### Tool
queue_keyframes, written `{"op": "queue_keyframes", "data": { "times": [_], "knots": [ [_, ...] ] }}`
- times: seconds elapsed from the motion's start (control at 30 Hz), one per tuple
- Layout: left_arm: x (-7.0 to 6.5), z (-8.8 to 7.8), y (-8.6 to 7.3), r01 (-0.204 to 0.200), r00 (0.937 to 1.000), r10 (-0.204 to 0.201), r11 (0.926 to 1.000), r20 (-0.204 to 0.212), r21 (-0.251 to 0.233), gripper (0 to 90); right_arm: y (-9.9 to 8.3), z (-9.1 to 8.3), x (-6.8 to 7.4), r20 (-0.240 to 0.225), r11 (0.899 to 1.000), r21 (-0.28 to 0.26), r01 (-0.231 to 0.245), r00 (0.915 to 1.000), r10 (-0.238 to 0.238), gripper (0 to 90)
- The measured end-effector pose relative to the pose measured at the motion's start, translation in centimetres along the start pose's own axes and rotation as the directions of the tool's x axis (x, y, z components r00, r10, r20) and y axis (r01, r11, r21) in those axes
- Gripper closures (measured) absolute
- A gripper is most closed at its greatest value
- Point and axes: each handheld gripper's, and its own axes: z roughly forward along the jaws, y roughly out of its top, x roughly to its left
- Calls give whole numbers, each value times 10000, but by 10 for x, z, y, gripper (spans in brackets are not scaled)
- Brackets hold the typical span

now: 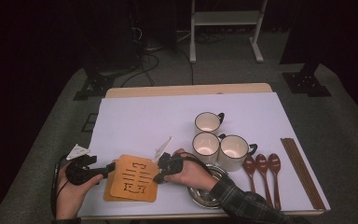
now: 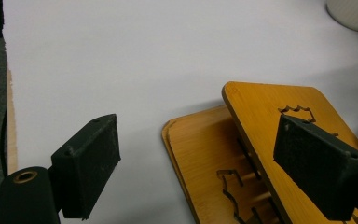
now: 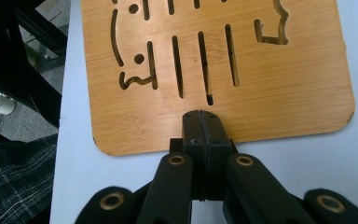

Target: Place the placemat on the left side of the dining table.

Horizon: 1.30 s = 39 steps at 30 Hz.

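Two slotted wooden trivets lie stacked at the table's front left. The top trivet [image 1: 135, 177] [image 2: 261, 107] [image 3: 261, 93] is tilted, its right side raised off the lower trivet [image 1: 107, 192] [image 2: 200, 144]. My right gripper [image 1: 160, 176] [image 3: 200, 122] is shut on the top trivet's right edge. My left gripper [image 1: 111, 169] [image 2: 196, 135] sits at the stack's left side, open. One of its pads [image 2: 317, 163] hangs over the raised trivet and the other pad [image 2: 91, 163] over bare table, neither pressing on anything.
Three cream cups [image 1: 207, 122] [image 1: 206, 144] [image 1: 233, 151] stand right of centre. A metal bowl [image 1: 204, 198] sits under my right forearm. Three wooden spoons [image 1: 261, 168] and chopsticks [image 1: 300, 172] lie at the right. The white table cover [image 1: 158, 112] ends close behind the trivets.
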Motion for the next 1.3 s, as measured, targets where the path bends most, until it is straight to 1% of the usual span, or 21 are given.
{"op": "queue_keyframes", "data": {
  "times": [0.07,0.1,0.17,0.3,0.57,0.7,0.87,1.07,1.1,1.23,1.3],
  "knots": [
    [-1,0,0,-72,9999,72,10000,75,-20,137,0,0,0,-3,10000,2,-4,10000,4,896],
    [-2,0,-1,-18,9999,19,10000,116,-62,136,0,0,0,-6,10000,5,-14,10000,14,896],
    [-4,0,-1,-61,9997,63,9999,238,-85,136,0,0,0,-13,10000,10,-18,10000,18,896],
    [-7,1,-1,-22,9986,27,9999,524,-108,137,0,0,0,-12,10000,11,-14,10000,14,896],
    [-12,4,-6,59,9968,-52,9999,800,-95,136,0,0,0,-18,10000,9,-11,10000,11,896],
    [-15,6,-8,34,9952,-38,10000,975,41,136,0,0,0,-27,10000,8,-24,10000,24,896],
    [-20,9,-11,-1,9923,-8,10000,1238,69,136,0,0,0,-26,10000,18,-25,10000,25,896],
    [-23,14,-13,-93,9901,63,9997,1399,211,136,0,0,-1,-37,10000,22,-31,10000,31,896],
    [-24,15,-14,-31,9899,0,9998,1420,217,135,0,0,-1,-45,10000,13,-33,10000,33,896],
    [-25,19,-14,-37,9881,-17,9994,1537,346,136,0,0,-1,-36,10000,21,-24,10000,24,896],
    [-26,21,-15,37,9872,-101,9992,1589,401,136,0,0,-1,-46,10000,13,-30,10000,30,896]
  ]
}}
